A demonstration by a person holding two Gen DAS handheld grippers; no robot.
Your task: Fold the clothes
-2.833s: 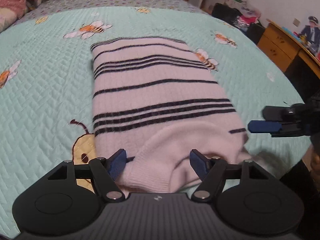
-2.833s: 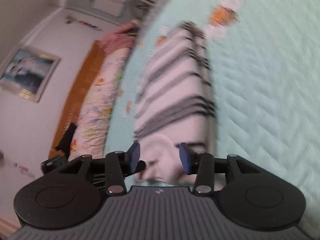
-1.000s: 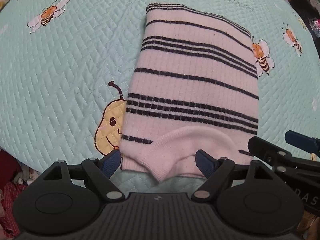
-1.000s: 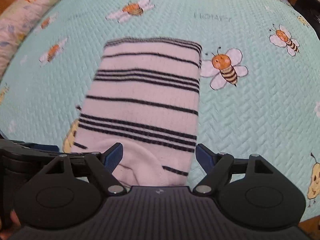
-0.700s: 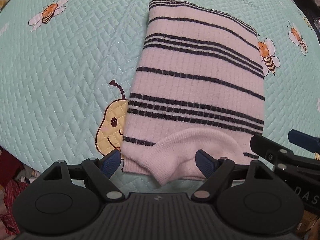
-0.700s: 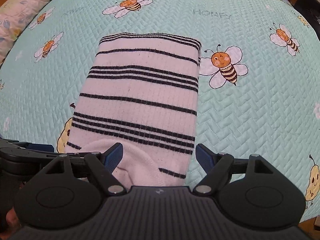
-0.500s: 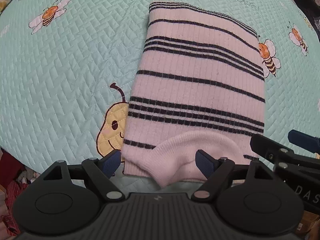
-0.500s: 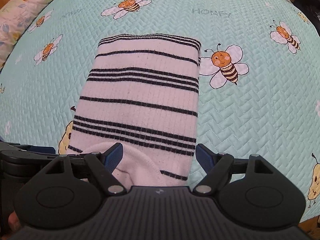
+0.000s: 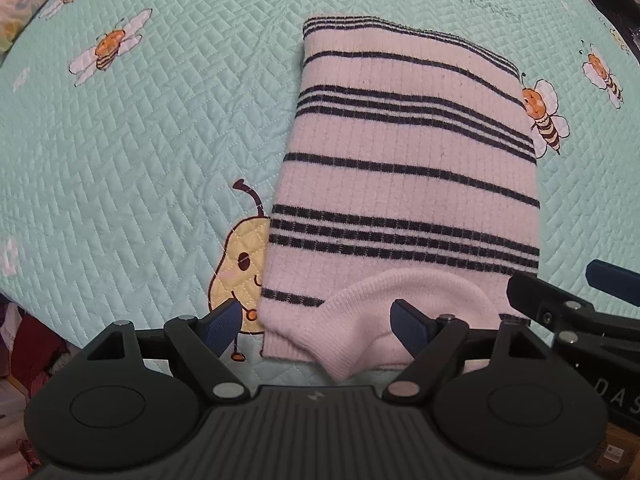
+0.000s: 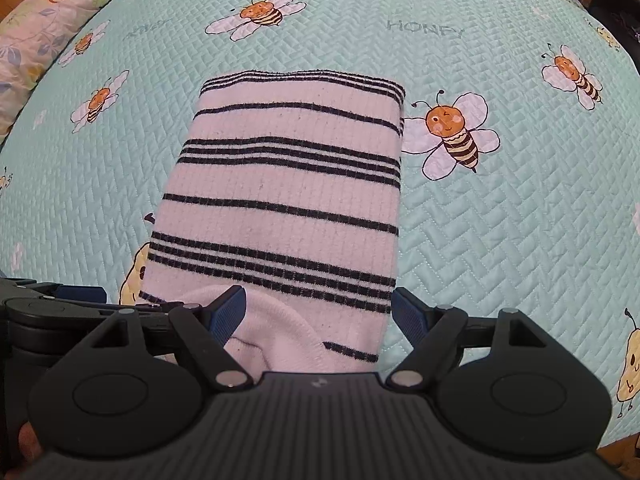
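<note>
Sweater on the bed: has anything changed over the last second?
Nothing visibly changed. The striped sweater lies folded flat on the bee quilt, collar end nearest, and the left gripper and right gripper hang open above that near edge, gripping nothing.

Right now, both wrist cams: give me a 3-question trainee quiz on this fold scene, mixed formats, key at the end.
1. True or false: the left gripper and the right gripper are both open, pinching no cloth.
2. Multiple choice: the striped sweater lies on the bee-print quilt as A) spread out with sleeves out, B) a folded rectangle with the plain pink collar at the near end, C) a crumpled heap.
3. Fill in: in the right wrist view, the large printed bee sits just off the sweater's ____ edge.

Key: 1 true; 2 B; 3 right.
</note>
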